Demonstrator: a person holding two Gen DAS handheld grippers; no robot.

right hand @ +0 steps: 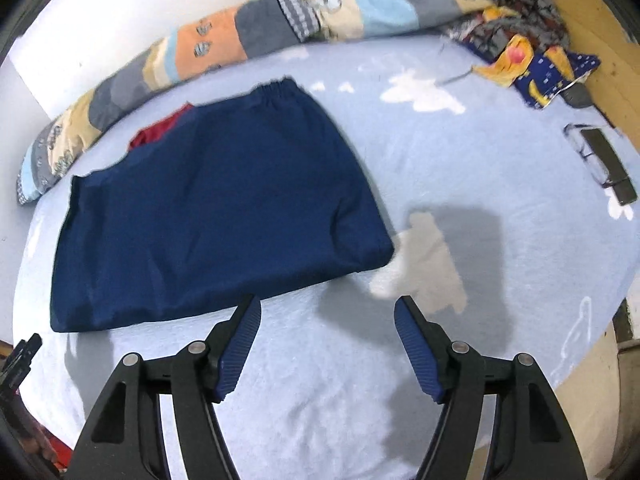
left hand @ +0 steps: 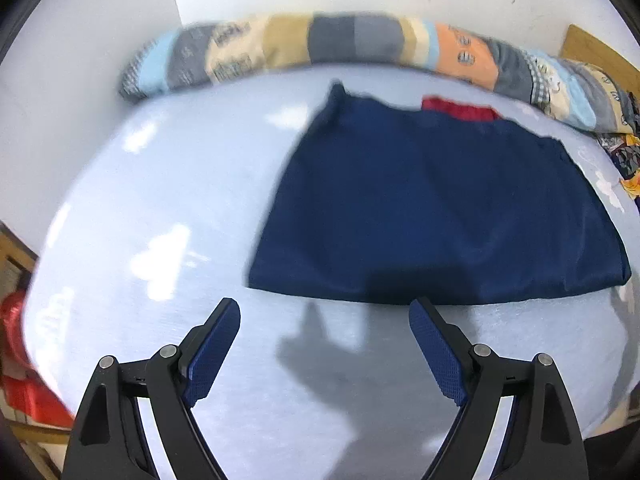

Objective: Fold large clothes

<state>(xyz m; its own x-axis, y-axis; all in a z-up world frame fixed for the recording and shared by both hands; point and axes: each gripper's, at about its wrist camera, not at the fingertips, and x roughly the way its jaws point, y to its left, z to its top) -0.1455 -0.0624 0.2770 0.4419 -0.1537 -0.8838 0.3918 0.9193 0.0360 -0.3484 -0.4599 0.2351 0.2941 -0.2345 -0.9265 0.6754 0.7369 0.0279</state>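
Observation:
A folded navy blue garment (left hand: 432, 204) lies flat on the light blue bed sheet (left hand: 160, 208), with a strip of red fabric (left hand: 460, 110) showing at its far edge. The right wrist view shows the same navy garment (right hand: 216, 216), its elastic waistband at the far end, and the red fabric (right hand: 160, 130). My left gripper (left hand: 324, 312) hovers open just short of the garment's near edge, holding nothing. My right gripper (right hand: 328, 310) is open too, at the garment's near right corner, with nothing between its fingers.
A rolled patchwork quilt (left hand: 312, 44) runs along the far side by the white wall. Patterned cloth (right hand: 532, 68) is bunched at the wooden headboard (right hand: 600, 20). Glasses and a dark flat object (right hand: 604, 160) lie on the sheet at right. Red items (left hand: 20, 360) sit beside the bed at left.

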